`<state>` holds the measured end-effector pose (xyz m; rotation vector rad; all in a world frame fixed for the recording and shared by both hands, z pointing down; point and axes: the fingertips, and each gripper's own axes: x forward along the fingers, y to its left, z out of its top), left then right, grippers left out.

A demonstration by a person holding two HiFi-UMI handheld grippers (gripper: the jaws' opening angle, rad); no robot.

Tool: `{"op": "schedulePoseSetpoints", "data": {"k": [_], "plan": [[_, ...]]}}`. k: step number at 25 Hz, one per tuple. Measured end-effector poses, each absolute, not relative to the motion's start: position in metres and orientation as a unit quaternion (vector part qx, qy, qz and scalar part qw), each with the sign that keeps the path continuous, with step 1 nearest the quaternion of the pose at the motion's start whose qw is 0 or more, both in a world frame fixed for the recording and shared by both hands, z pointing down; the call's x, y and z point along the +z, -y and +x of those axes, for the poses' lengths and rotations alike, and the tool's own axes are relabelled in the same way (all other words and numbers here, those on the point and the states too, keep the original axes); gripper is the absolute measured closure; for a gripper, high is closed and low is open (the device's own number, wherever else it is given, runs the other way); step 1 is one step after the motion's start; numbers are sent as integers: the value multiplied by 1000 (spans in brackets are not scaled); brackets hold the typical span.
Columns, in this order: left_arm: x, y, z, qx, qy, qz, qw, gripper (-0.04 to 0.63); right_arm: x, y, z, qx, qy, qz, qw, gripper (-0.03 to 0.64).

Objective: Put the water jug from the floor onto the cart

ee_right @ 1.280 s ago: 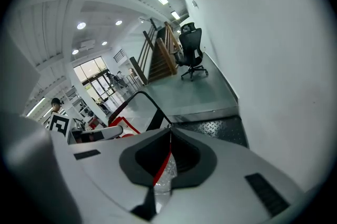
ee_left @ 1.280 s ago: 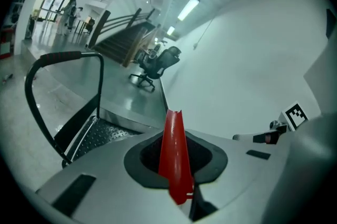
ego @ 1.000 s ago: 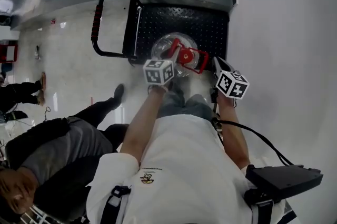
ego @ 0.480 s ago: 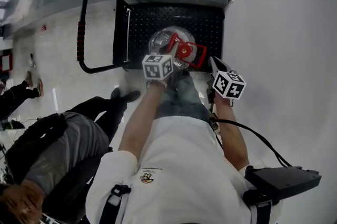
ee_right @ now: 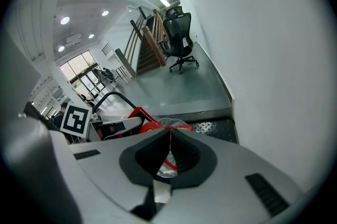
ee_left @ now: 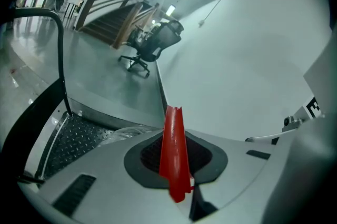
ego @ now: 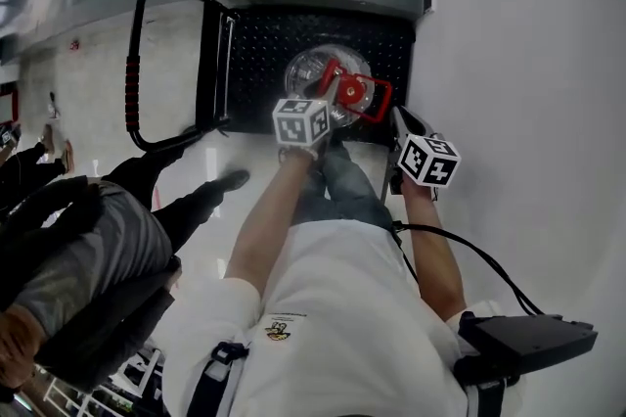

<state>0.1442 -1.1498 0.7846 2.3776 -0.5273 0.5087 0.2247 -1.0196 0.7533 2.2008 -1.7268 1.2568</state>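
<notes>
Heavy-looking, rigid, slick water jug [ego: 315,72] at cart [ego: 259,43]: left gripper [ee_left: 176,165] clenched on its red handle [ego: 360,98], likely best hold; right gripper [ee_right: 169,150] closed, empty.

I note the clear water jug [ego: 311,72] upright, its red cap and red handle [ego: 378,108] uppermost, over the near right part of the cart [ego: 254,43] and its black studded deck. Contact with the deck: cannot tell.
</notes>
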Motion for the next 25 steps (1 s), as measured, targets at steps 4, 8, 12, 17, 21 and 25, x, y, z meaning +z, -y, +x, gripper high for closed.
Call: {"op": "schedulePoseSetpoints", "data": {"k": [4, 8, 12, 17, 21, 25], "plan": [[798, 1165, 161, 194, 200, 902, 331, 546, 763, 1037, 241, 412, 561, 716, 52, 600], [816, 1176, 172, 193, 200, 899, 338, 546, 768, 1051, 248, 404, 571, 711, 66, 600], [835, 1182, 170, 201, 207, 893, 345, 546, 768, 1055, 253, 400, 578, 708, 69, 600], [854, 1191, 168, 206, 221, 886, 353, 546, 774, 1063, 259, 400, 584, 703, 74, 601], [860, 1195, 163, 202, 230, 884, 354, 546, 782, 1066, 257, 406, 587, 696, 75, 600], [860, 1205, 152, 212, 247, 884, 334, 546, 785, 1069, 252, 408, 593, 690, 76, 600]]}}
